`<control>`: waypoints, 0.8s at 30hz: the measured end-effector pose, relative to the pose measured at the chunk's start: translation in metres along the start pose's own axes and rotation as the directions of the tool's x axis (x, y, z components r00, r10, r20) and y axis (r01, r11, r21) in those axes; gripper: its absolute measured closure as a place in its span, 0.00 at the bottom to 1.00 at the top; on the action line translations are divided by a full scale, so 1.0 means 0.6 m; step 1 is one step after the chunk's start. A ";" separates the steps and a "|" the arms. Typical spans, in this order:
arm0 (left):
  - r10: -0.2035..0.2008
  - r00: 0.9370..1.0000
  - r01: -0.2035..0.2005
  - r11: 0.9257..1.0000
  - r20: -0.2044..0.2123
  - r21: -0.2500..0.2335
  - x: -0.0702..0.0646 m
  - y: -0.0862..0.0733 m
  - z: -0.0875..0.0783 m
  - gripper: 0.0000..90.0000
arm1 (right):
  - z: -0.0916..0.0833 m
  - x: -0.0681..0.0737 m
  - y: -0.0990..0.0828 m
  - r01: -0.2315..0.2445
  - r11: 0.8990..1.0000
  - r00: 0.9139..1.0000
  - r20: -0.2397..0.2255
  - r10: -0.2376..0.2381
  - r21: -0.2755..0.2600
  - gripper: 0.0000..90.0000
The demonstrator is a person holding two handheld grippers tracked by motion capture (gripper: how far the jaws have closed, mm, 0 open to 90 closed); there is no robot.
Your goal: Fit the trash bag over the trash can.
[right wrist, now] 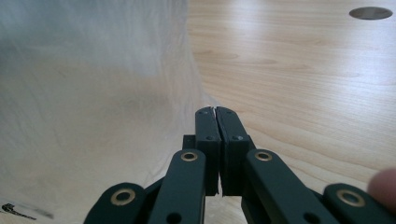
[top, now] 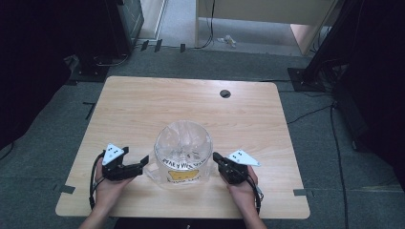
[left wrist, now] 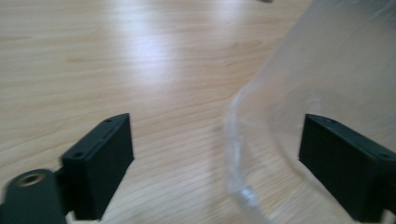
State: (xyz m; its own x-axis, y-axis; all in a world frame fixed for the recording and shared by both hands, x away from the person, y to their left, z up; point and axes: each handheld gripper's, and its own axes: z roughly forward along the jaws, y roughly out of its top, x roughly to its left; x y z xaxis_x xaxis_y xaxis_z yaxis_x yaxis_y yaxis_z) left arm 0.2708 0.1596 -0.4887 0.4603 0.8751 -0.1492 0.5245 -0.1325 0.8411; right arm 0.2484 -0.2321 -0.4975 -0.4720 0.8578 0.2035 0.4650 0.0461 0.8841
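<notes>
A clear plastic bag (top: 183,148) with yellow and black print stands open-mouthed on the wooden table (top: 143,105), near its front edge. My left gripper (top: 143,163) is at the bag's left side, jaws wide open. In the left gripper view (left wrist: 217,123) the bag's edge (left wrist: 238,140) passes between the jaws and neither pad presses on it. My right gripper (top: 216,156) is at the bag's right side. Its jaws (right wrist: 215,111) are shut, and the bag's film (right wrist: 93,93) runs into their tips.
A round cable hole (top: 225,93) sits near the table's far edge, also in the right gripper view (right wrist: 370,13). Dark stands, cables and a pale cabinet stand on the floor beyond the table. Bare wood lies left, right and behind the bag.
</notes>
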 end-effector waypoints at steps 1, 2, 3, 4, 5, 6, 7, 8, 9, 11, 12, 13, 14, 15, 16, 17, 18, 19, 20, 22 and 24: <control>0.004 1.000 -0.004 1.000 -0.014 0.015 0.007 -0.004 -0.002 0.09 | -0.002 -0.002 0.000 -0.006 1.000 1.000 0.001 0.006 -0.006 0.94; 0.020 0.999 -0.018 0.999 -0.030 0.050 0.018 -0.011 -0.005 0.01 | -0.005 -0.006 0.001 0.005 1.000 1.000 0.009 -0.005 -0.014 0.92; 0.020 0.999 -0.018 0.999 -0.030 0.050 0.018 -0.011 -0.005 0.00 | -0.005 -0.006 0.001 0.005 1.000 1.000 0.009 -0.005 -0.014 0.92; 0.033 0.998 -0.028 0.997 -0.060 0.075 0.032 -0.020 -0.011 0.00 | -0.010 -0.007 0.003 0.008 1.000 1.000 0.013 -0.008 -0.018 0.88; 0.036 0.997 -0.030 0.996 -0.073 0.087 0.040 -0.023 -0.014 0.00 | -0.011 -0.006 0.003 0.013 1.000 1.000 0.017 -0.012 -0.020 0.87; 0.040 0.996 -0.032 0.995 -0.085 0.097 0.047 -0.027 -0.017 0.00 | -0.012 -0.007 0.004 0.021 1.000 1.000 0.017 -0.021 -0.018 0.86; 0.052 0.993 -0.040 0.993 -0.103 0.108 0.054 -0.031 -0.020 0.00 | -0.013 -0.006 0.005 0.024 1.000 1.000 0.013 -0.024 -0.018 0.86; 0.065 0.990 -0.050 0.992 -0.125 0.119 0.060 -0.035 -0.023 0.00 | -0.014 -0.006 0.006 0.029 0.999 0.999 0.014 -0.029 -0.017 0.86; 0.065 0.990 -0.050 0.992 -0.125 0.119 0.060 -0.035 -0.023 0.00 | -0.014 -0.006 0.006 0.029 0.999 0.999 0.014 -0.029 -0.017 0.86; 0.068 0.987 -0.048 0.989 -0.143 0.138 0.073 -0.044 -0.029 0.00 | -0.015 -0.005 0.006 0.031 0.999 0.999 0.013 -0.031 -0.012 0.87; 0.065 0.987 -0.042 0.988 -0.150 0.147 0.080 -0.049 -0.032 0.00 | -0.015 -0.006 0.006 0.031 0.999 0.999 0.011 -0.031 -0.012 0.88; 0.069 0.984 -0.043 0.986 -0.165 0.161 0.088 -0.055 -0.036 0.00 | -0.015 -0.008 0.007 0.030 0.999 0.999 0.011 -0.030 -0.014 0.89; 0.079 0.982 -0.050 0.985 -0.172 0.166 0.092 -0.057 -0.037 0.00 | -0.016 -0.008 0.007 0.028 1.000 1.000 0.012 -0.028 -0.014 0.90; 0.090 0.978 -0.057 0.983 -0.191 0.173 0.095 -0.059 -0.037 0.00 | -0.016 -0.009 0.007 0.022 1.000 1.000 0.014 -0.022 -0.015 0.91; 0.096 0.975 -0.060 0.982 -0.202 0.179 0.097 -0.060 -0.037 0.00 | -0.017 -0.010 0.007 0.015 1.000 1.000 0.013 -0.015 -0.017 0.91; 0.094 0.971 -0.050 0.979 -0.218 0.199 0.100 -0.060 -0.035 0.01 | -0.018 -0.011 0.008 0.013 1.000 1.000 0.014 -0.013 -0.017 0.92; 0.094 0.971 -0.050 0.979 -0.218 0.199 0.100 -0.060 -0.035 0.00 | -0.018 -0.011 0.008 0.013 1.000 1.000 0.014 -0.013 -0.017 0.92; 0.072 0.973 -0.025 0.978 -0.221 0.209 0.105 -0.060 -0.034 0.00 | -0.019 -0.011 0.008 0.014 1.000 1.000 0.012 -0.014 -0.016 0.93; 0.042 0.976 0.004 0.978 -0.215 0.208 0.112 -0.059 -0.035 0.01 | -0.023 -0.012 0.009 0.020 1.000 1.000 0.012 -0.020 -0.018 0.97; 0.043 0.975 0.004 0.978 -0.219 0.207 0.113 -0.059 -0.035 0.02 | -0.027 -0.011 0.010 0.035 0.999 0.999 0.007 -0.035 -0.021 0.98; 0.043 0.975 0.003 0.978 -0.219 0.206 0.113 -0.059 -0.035 0.02 | -0.033 -0.011 0.013 0.070 0.997 0.998 -0.005 -0.070 -0.023 0.98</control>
State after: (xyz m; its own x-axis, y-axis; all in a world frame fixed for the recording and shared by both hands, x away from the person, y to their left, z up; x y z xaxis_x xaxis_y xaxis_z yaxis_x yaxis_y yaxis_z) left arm 0.2687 0.2335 -0.5178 0.3145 0.9493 0.0045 0.6624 -0.2228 0.7153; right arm 0.2407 -0.2473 -0.4835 -0.5070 0.8500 0.1430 0.4138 0.0945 0.9054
